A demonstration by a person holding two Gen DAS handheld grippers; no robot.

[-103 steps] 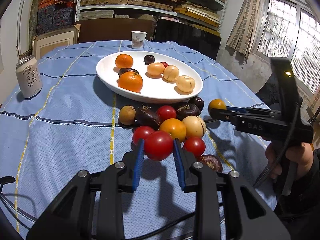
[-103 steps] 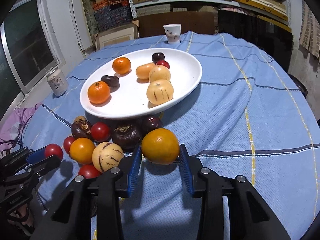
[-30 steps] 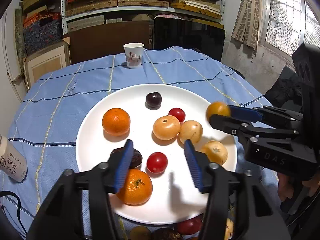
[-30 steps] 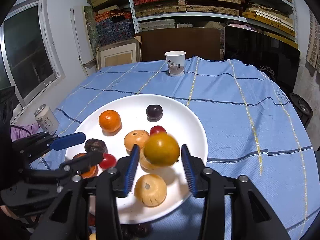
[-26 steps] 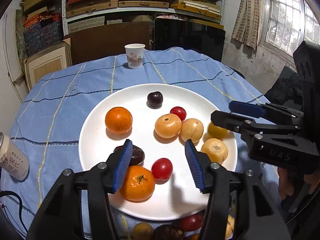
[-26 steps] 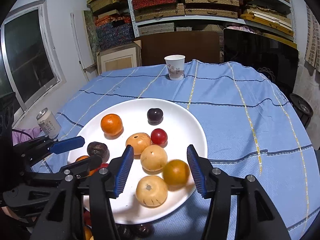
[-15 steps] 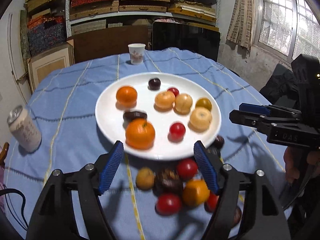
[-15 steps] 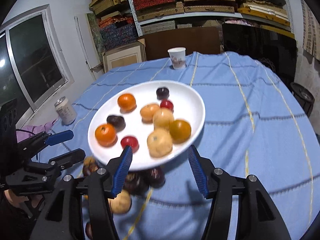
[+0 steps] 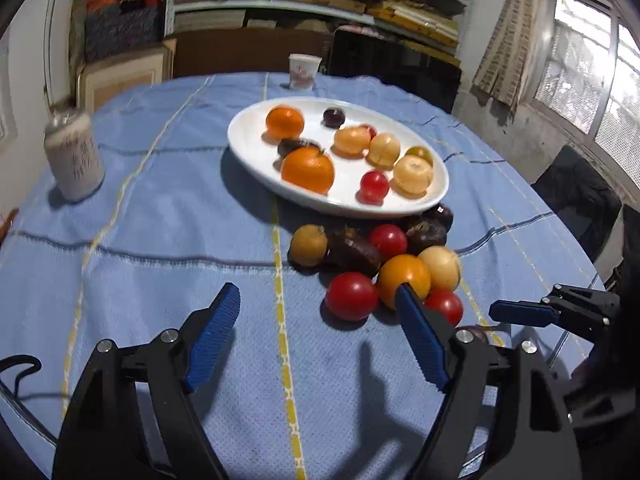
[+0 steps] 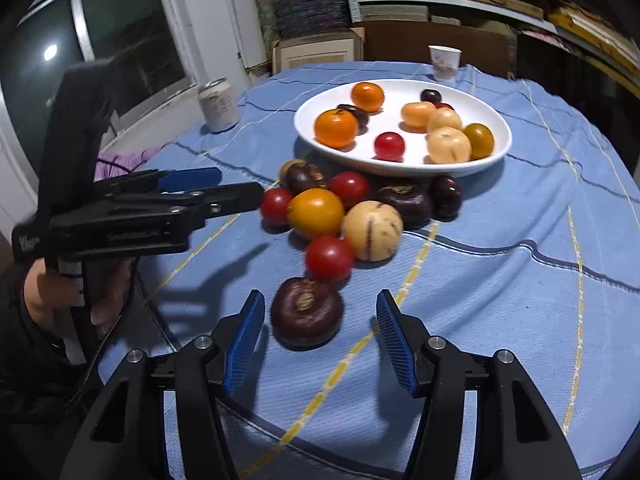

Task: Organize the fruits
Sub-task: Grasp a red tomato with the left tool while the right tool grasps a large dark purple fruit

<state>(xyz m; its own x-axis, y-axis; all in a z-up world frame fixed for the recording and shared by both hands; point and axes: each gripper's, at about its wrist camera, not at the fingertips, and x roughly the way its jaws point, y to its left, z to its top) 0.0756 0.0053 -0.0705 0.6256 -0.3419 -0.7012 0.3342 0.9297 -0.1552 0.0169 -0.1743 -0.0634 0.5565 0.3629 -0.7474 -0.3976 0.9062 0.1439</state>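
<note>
A white plate (image 9: 248,140) (image 10: 500,148) holds several fruits: oranges, pale melons, a red tomato (image 9: 374,186) and a yellow-orange fruit (image 10: 479,141). A pile of loose fruit lies on the blue cloth in front of it, with a red tomato (image 9: 351,296) and an orange tomato (image 9: 404,280) nearest. My left gripper (image 9: 318,336) is open and empty, low over the cloth just before the pile. My right gripper (image 10: 320,338) is open, its jaws on either side of a dark purple fruit (image 10: 306,312).
A drink can (image 9: 74,156) (image 10: 218,106) stands at the left of the table. A paper cup (image 9: 304,71) (image 10: 444,62) stands behind the plate. The table edge is close in front of the right gripper. Shelves and a window lie beyond.
Both grippers released their fruit onto the plate, then pulled back and dropped low toward the loose pile. The right gripper now straddles the dark purple fruit.
</note>
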